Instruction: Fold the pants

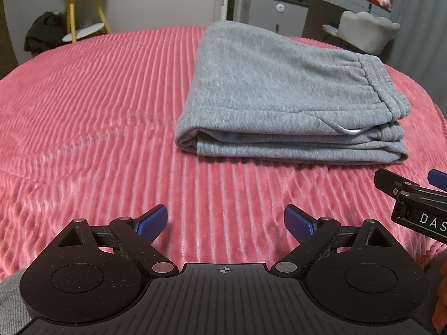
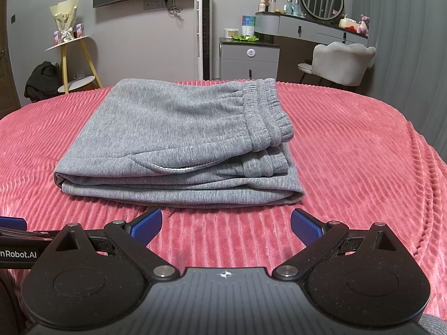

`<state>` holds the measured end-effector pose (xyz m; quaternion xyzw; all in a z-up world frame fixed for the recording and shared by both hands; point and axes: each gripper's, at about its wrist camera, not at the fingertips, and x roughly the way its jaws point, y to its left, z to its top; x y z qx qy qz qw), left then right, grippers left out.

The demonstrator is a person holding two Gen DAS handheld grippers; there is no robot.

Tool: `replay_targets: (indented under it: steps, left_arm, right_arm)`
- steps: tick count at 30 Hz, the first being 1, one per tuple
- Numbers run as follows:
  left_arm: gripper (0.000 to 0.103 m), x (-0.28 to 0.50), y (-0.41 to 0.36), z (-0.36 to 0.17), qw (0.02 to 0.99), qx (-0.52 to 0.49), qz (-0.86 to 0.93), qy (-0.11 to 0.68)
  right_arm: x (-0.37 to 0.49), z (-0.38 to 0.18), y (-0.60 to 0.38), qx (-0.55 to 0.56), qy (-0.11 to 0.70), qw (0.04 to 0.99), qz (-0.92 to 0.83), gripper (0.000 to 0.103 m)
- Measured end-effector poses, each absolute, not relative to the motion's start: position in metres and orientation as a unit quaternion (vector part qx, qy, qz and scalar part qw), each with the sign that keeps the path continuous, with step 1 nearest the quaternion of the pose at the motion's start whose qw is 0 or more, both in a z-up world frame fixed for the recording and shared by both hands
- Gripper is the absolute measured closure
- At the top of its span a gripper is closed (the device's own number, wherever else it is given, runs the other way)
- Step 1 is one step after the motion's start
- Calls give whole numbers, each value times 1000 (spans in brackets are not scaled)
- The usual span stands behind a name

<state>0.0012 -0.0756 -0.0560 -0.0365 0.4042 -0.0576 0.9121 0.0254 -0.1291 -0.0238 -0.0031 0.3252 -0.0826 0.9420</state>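
Right wrist view shows the grey pants [image 2: 178,139] folded into a compact stack on the pink bed [image 2: 363,153], just ahead of the right hand-held gripper [image 2: 226,223], whose jaws stand apart and empty. The left hand-held gripper [image 1: 225,220] is likewise spread, with the stack ahead and to its right. Folding looks finished; any tidying should press the waistband [image 2: 265,117] flat without dragging layers.

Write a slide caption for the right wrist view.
Open right gripper hovers short of the folded grey pants lying on the pink ribbed blanket.
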Motion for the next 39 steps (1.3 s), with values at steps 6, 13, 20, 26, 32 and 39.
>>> replay_targets:
  steps: [6, 13, 20, 26, 32, 39]
  left_arm:
    - [8, 1, -76, -56, 912, -36, -58, 405]
    - [8, 1, -76, -56, 911, -39, -57, 407]
    - [8, 1, -75, -56, 911, -41, -57, 407]
    - [8, 1, -73, -56, 910, -45, -58, 407]
    - [8, 1, -73, -56, 910, -45, -58, 408]
    - [8, 2, -73, -56, 909, -46, -58, 410]
  right_arm:
    - [25, -24, -130, -3, 325, 942, -82, 4]
    - [25, -24, -130, -3, 325, 942, -82, 4]
    - [25, -23, -130, -3, 324, 942, -82, 4]
    - [25, -23, -130, -3, 324, 942, -83, 4]
    - [25, -23, -130, -3, 324, 942, -83, 4]
    - [25, -23, -130, -3, 324, 942, -82, 4]
